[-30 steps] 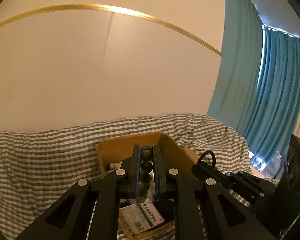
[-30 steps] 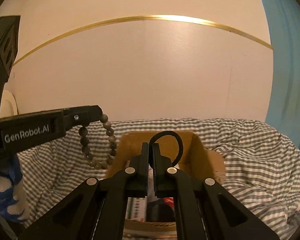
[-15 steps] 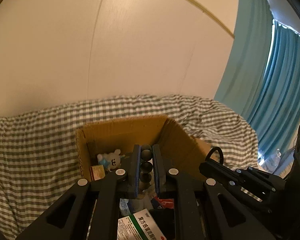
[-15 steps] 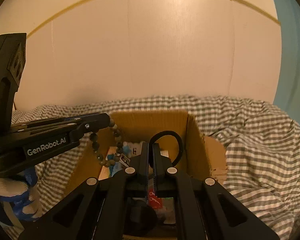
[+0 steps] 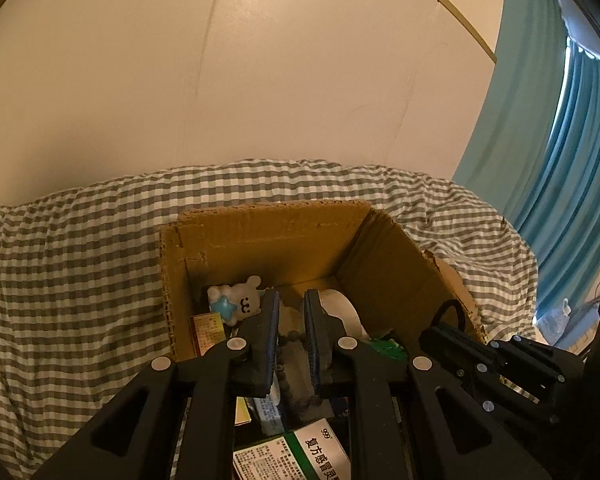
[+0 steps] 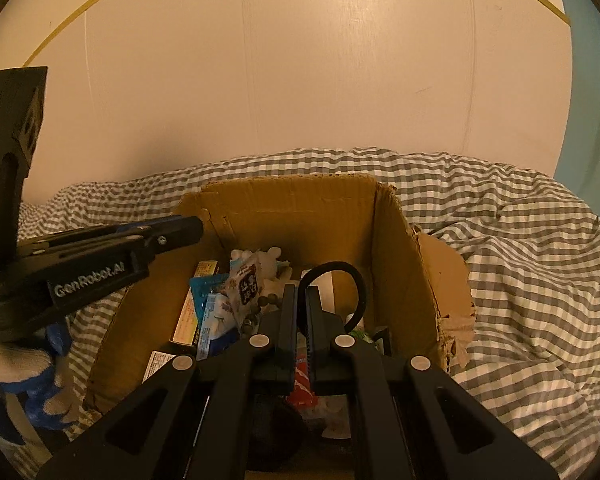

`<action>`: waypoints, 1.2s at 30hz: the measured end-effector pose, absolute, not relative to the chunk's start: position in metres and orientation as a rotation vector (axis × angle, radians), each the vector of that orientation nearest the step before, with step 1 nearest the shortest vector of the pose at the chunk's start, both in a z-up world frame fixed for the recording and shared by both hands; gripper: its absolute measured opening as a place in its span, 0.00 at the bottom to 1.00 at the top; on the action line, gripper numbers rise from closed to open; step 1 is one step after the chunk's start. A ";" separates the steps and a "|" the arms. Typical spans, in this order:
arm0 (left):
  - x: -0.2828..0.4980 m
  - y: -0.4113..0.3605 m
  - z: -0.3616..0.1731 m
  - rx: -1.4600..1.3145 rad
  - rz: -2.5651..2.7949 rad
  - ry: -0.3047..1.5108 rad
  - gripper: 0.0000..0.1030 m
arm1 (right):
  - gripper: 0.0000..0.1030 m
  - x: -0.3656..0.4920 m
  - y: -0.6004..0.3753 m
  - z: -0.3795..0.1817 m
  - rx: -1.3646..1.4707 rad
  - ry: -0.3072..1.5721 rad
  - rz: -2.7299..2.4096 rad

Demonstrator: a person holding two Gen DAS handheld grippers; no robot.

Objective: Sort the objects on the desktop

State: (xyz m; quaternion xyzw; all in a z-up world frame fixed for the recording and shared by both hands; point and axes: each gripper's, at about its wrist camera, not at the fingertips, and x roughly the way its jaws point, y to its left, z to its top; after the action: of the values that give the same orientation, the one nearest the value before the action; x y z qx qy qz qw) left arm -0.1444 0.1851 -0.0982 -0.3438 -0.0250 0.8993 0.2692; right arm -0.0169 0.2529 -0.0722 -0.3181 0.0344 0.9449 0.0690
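Hair tie (image 6: 352, 280) looks light and stretchy, pinched at its band by right gripper (image 6: 298, 300) fingers over cardboard box (image 6: 392, 240); left gripper (image 5: 291, 312) fingers slightly apart, empty.

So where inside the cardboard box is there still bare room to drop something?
Bare floor shows only along the back wall of the cardboard box, between the plush toy and the white tape roll. The front and left are crowded with packets.

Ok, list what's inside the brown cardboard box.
Inside the brown cardboard box: a white plush bear with a blue star, a green-and-white medicine carton, blue snack packets, a string of dark beads. Both tools cover the box's near part.
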 end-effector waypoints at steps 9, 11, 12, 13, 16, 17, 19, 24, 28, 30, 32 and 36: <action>-0.124 0.156 -0.074 -0.862 2.479 -0.078 0.24 | 0.58 -0.002 0.241 -0.058 -0.899 0.078 2.844; -0.119 0.147 -0.066 -0.846 2.494 -0.085 0.27 | 0.59 0.002 0.237 -0.052 -0.890 0.083 2.849; -0.116 0.144 -0.063 -0.838 2.501 -0.090 0.28 | 0.60 0.004 0.235 -0.049 -0.888 0.081 2.848; -0.112 0.142 -0.059 -0.829 2.508 -0.095 0.30 | 0.61 0.006 0.232 -0.046 -0.881 0.079 2.847; -0.100 0.131 -0.045 -0.795 2.540 -0.109 0.45 | 0.63 0.014 0.226 -0.036 -0.844 0.074 2.858; -0.095 0.127 -0.041 -0.782 2.552 -0.116 0.49 | 0.68 0.017 0.224 -0.032 -0.830 0.071 2.859; -0.088 0.122 -0.034 -0.762 2.570 -0.127 0.55 | 0.74 0.023 0.221 -0.025 -0.796 0.067 2.861; -0.066 0.099 -0.014 -0.687 2.641 -0.158 0.79 | 0.83 0.040 0.213 -0.005 -0.711 0.076 2.872; -0.048 0.080 0.002 -0.612 2.711 -0.195 1.00 | 0.92 0.057 0.203 0.015 -0.608 0.074 2.877; -0.037 0.067 0.010 -0.573 2.757 -0.213 1.00 | 1.00 0.064 0.197 0.023 -0.550 0.073 2.884; -0.028 0.054 0.016 -0.554 2.792 -0.213 1.00 | 1.00 0.073 0.187 0.031 -0.478 0.051 2.886; -0.011 0.030 0.023 -0.502 2.875 -0.186 1.00 | 1.00 0.088 0.167 0.044 -0.395 0.023 2.914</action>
State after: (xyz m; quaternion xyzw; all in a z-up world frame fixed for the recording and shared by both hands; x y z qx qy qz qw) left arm -0.0106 0.0302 0.0235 -0.1707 -0.0632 0.9773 0.1083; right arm 0.0877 0.1673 0.0440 -0.1336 0.0078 0.9859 0.1000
